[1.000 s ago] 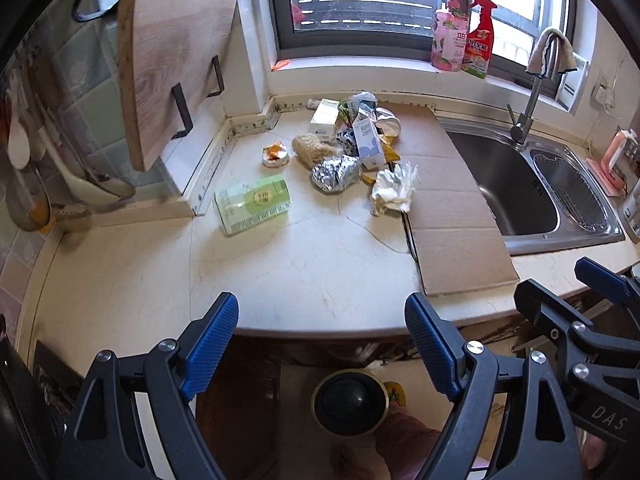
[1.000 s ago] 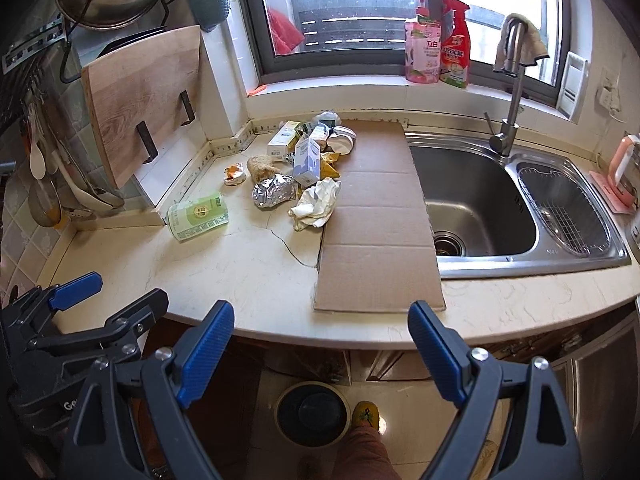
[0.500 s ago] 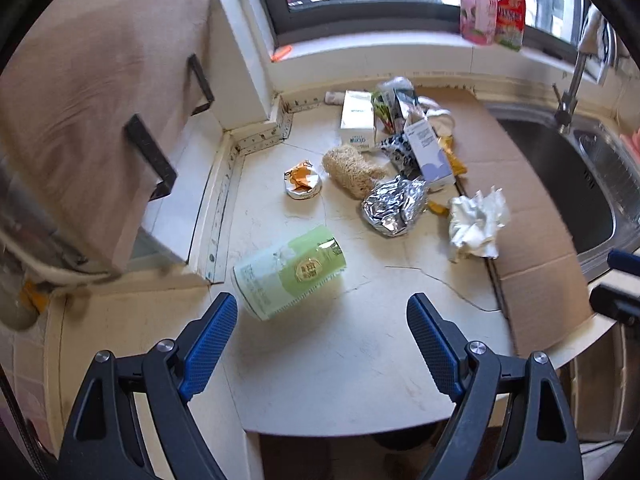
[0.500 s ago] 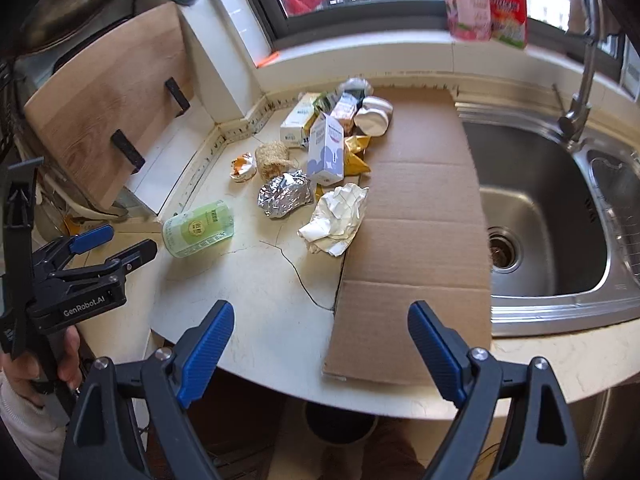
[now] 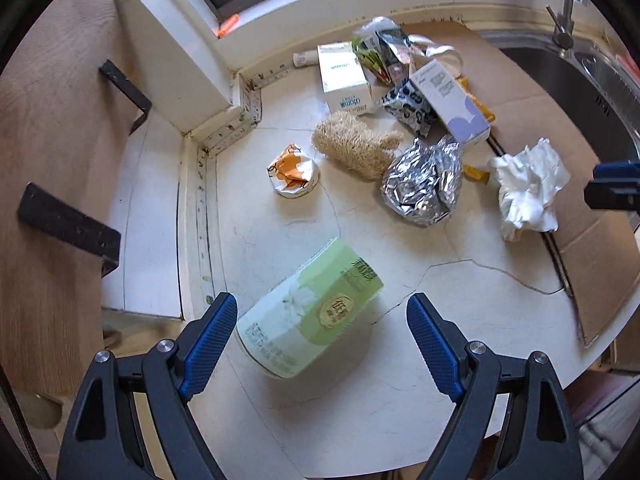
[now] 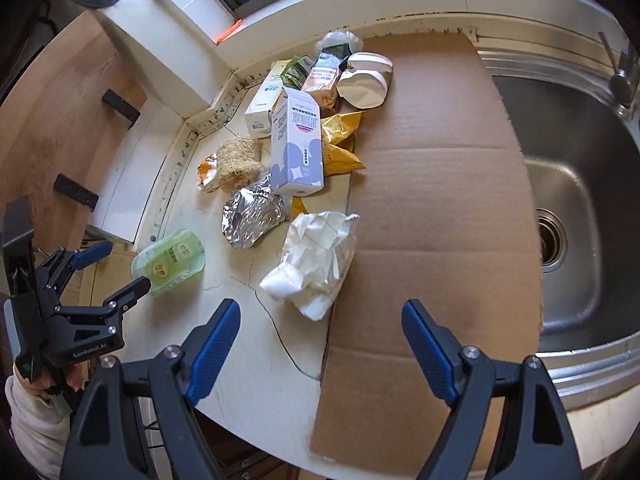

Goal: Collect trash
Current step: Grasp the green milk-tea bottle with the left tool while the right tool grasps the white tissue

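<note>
Left wrist view: the left tongs (image 5: pixel 320 336) were spread wide, with a green tissue pack (image 5: pixel 310 320) lying between the blue pads, ungripped. The right tongs (image 6: pixel 320 340) had just been closing slightly yet were still released, empty above crumpled white paper (image 6: pixel 316 256) and flat cardboard (image 6: pixel 432 208). Foil (image 5: pixel 424 184), cartons and wrappers were piled further back on the worktop (image 5: pixel 400 392).

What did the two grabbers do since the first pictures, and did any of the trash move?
Both grabbers came in from the counter's edge and down over the trash. The left gripper now hangs open around the green pack, not squeezing it. The right gripper, its jaws just closing a little, is open near the crumpled white paper. Nothing is picked up yet. The foil ball, cartons and cardboard lie as before.
</note>
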### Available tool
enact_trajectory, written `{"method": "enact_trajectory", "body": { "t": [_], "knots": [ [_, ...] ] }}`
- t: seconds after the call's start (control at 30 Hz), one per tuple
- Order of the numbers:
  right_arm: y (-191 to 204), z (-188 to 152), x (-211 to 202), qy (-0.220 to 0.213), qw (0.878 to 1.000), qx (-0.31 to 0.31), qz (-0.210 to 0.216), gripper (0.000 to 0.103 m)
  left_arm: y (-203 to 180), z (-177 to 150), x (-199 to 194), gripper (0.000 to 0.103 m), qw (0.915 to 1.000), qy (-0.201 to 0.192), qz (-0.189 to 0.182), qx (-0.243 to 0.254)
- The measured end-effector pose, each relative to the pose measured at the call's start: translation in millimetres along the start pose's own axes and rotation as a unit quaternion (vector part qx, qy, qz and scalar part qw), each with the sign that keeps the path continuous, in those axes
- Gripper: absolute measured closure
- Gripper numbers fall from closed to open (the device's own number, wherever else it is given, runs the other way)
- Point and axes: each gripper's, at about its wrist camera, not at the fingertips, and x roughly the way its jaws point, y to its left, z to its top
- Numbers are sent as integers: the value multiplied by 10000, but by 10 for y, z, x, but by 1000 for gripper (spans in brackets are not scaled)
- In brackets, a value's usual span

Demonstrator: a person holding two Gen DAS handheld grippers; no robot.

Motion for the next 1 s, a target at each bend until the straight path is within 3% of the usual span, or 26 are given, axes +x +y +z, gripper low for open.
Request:
{"method": "enact_trajectory", "body": {
  "t": [0.4,0.57,0.63,0.73,0.83,1.0],
  "knots": [
    [66,244,443,379,9992,12,143,30,117,42,623,18,9940,877,124,634],
    [67,260,581,551,9983,24,192,48,130,55,786,18,9920,1049,161,684],
    [60,250,626,639,9977,31,234,65,128,48,856,18,9914,1121,176,655],
    [42,218,669,745,9967,60,309,83,127,27,902,26,9914,1159,312,526],
    [68,178,663,726,9969,15,309,89,160,-11,865,29,9928,1144,261,248],
    [182,85,516,534,9979,-96,340,90,151,-154,626,33,9943,1043,180,-155]
  ]
}}
